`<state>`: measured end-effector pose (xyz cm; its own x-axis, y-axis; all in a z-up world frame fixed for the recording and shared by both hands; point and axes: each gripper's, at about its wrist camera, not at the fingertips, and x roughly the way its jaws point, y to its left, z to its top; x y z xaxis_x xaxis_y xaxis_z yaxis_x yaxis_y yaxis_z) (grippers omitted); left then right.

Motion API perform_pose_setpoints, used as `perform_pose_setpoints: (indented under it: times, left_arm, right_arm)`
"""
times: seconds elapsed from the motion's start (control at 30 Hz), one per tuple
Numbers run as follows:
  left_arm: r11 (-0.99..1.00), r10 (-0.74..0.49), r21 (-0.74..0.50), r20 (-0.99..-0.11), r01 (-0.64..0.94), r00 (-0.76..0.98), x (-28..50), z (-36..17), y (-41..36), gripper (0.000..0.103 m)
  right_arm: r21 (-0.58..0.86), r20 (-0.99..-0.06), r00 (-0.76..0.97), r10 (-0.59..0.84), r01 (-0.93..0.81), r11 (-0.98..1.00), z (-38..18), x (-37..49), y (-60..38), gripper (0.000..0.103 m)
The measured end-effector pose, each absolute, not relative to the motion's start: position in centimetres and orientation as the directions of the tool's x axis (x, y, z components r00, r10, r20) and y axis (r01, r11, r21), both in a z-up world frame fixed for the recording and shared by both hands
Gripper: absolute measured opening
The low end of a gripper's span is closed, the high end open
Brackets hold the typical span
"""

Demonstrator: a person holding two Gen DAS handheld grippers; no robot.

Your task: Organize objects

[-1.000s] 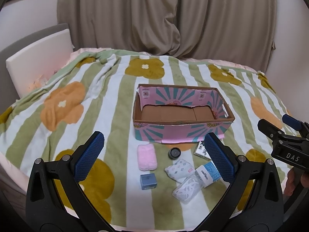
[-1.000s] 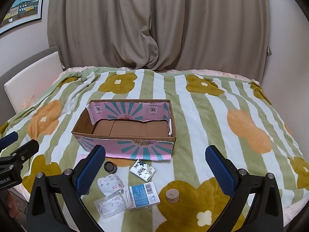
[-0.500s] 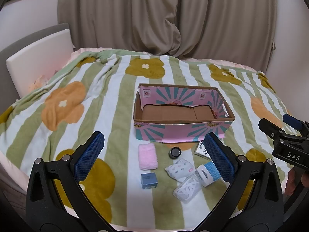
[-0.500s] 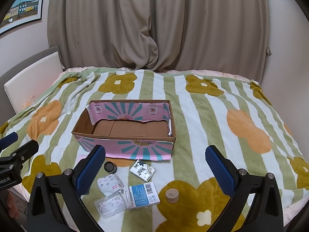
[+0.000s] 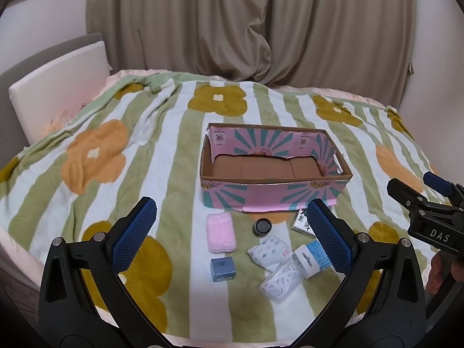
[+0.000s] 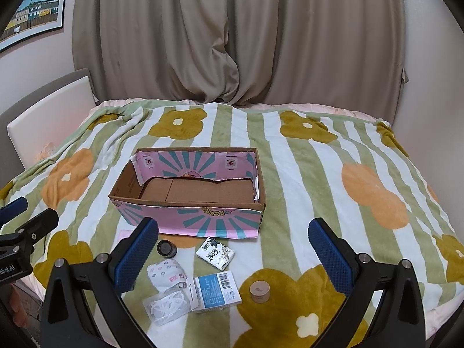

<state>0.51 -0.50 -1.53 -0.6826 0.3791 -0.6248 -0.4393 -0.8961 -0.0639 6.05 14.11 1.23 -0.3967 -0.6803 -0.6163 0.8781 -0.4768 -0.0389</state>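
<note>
An open pink cardboard box (image 5: 275, 197) (image 6: 203, 220) stands empty on the bed. In front of it lie a pink fluffy pad (image 5: 220, 232), a dark round jar (image 5: 261, 226) (image 6: 166, 248), a small blue box (image 5: 222, 268), a white patterned pack (image 5: 269, 251) (image 6: 165, 272), a blue-white carton (image 5: 311, 259) (image 6: 216, 290), a clear bag of white bands (image 5: 279, 281) (image 6: 166, 307), a tissue pack (image 6: 215, 253) and a tan round tin (image 6: 260, 290). My left gripper (image 5: 229, 236) and right gripper (image 6: 233, 253) hover above them, both open and empty.
A striped flower blanket (image 5: 145, 156) covers the bed. A white headboard panel (image 5: 58, 87) is at the left and beige curtains (image 6: 232, 43) hang behind. The right gripper shows at the right edge of the left wrist view (image 5: 429, 208).
</note>
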Motion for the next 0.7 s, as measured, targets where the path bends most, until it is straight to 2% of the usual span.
perform_pose_setpoints:
  times: [0.27,0.3,0.4,0.7]
  left_arm:
    - [-0.875,0.408,-0.06,-0.626,-0.48,-0.665,0.66,-1.7,-0.43,0.103]
    - [-0.874,0.409,-0.059,-0.626,-0.483,-0.664,0.72,-1.71,-0.42,0.103]
    - [-0.862,0.427,-0.064,-0.626,-0.503,-0.653,0.7,-1.75,-0.37,0.103]
    - [-0.839,0.457,-0.066,-0.625,-0.54,-0.633,0.71,-1.77,-0.35,0.103]
  right_arm:
    - [-0.038,-0.618,-0.437,-0.653,0.847,-0.53,1.07,6.0,14.22,0.103]
    - [-0.037,-0.619,-0.499,-0.607,0.79,-0.612,1.1,5.99,14.19,0.103]
    - [-0.036,-0.62,-0.535,-0.574,0.75,-0.661,1.11,5.99,14.19,0.103]
    - [-0.035,-0.622,-0.557,-0.551,0.723,-0.69,0.99,6.07,14.2,0.103]
